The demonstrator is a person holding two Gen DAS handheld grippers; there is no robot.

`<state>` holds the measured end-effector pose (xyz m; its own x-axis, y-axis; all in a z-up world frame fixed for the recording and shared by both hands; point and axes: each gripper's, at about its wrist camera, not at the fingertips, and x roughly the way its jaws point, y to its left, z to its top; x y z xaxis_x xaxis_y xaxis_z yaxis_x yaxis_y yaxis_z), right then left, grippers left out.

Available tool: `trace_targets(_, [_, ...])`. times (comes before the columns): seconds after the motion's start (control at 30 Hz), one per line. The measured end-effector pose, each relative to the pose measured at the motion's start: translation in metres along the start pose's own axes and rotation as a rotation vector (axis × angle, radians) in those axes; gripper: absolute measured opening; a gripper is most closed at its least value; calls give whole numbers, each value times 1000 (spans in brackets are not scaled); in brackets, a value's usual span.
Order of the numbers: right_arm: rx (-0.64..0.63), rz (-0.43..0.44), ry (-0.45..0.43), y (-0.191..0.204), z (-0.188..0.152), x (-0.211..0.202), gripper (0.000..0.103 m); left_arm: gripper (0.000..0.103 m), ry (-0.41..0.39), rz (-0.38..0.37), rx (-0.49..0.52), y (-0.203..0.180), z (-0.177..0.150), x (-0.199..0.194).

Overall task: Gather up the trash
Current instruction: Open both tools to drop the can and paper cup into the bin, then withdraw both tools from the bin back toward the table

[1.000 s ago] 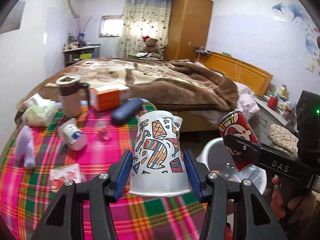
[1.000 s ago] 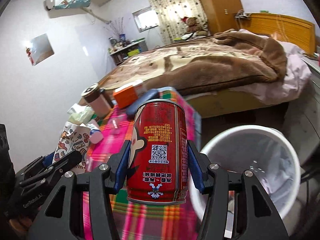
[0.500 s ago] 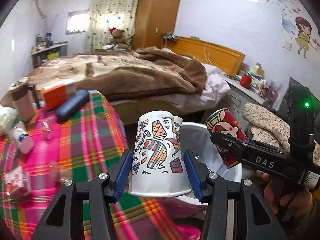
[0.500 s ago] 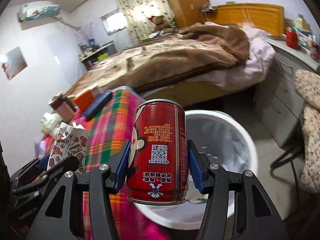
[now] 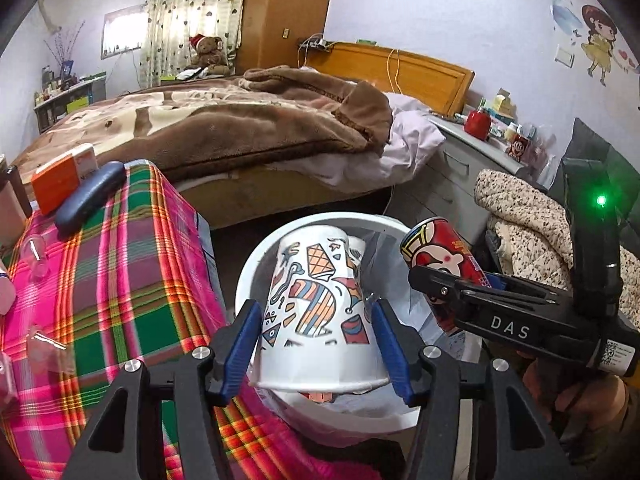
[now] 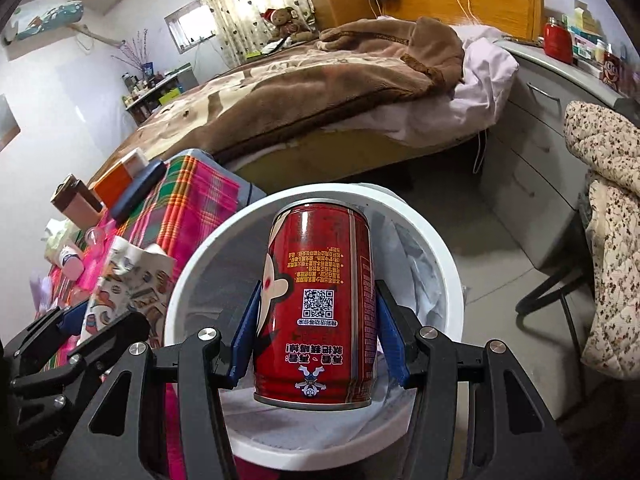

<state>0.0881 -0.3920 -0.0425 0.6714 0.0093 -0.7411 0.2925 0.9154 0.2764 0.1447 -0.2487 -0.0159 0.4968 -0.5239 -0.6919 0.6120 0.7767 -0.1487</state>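
Observation:
My left gripper (image 5: pixel 318 344) is shut on a white paper cup (image 5: pixel 316 304) with colourful drawings, held upside down over the white trash bin (image 5: pixel 248 272). My right gripper (image 6: pixel 316 340) is shut on a red drink can (image 6: pixel 316 304), held above the same bin (image 6: pixel 440 248), which has a clear liner. In the left wrist view the can (image 5: pixel 444 256) and the right gripper (image 5: pixel 492 312) are to the right of the cup. In the right wrist view the cup (image 6: pixel 128 280) and the left gripper (image 6: pixel 72 340) are at the lower left.
A table with a pink and green plaid cloth (image 5: pixel 120 272) stands left of the bin, holding an orange box (image 5: pixel 60 176), a dark blue case (image 5: pixel 92 196) and small items. A bed (image 5: pixel 224 128) lies behind. Grey drawers (image 6: pixel 552 128) and a chair with a speckled cushion (image 6: pixel 608 216) are on the right.
Both grippers have moved right from above the table to over the bin, carrying the cup and the can. Both stay shut on them.

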Motion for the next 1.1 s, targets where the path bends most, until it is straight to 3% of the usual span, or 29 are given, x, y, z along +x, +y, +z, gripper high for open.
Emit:
trace_targets(0.17, [25, -16, -3, -8, 0, 1, 55, 59, 9, -17, -9, 2, 2, 7])
trace_targets(0.27, [42, 0, -14, -12, 0, 0, 58, 66, 15, -6, -16, 4, 1, 9])
trace_targets(0.4, [37, -7, -24, -11, -1, -3, 62, 67, 8, -8, -35, 10, 0, 6])
trace_targets(1.1, [-39, 65, -80, 37, -3, -18, 62, 67, -94, 70, -106, 57, -15, -60])
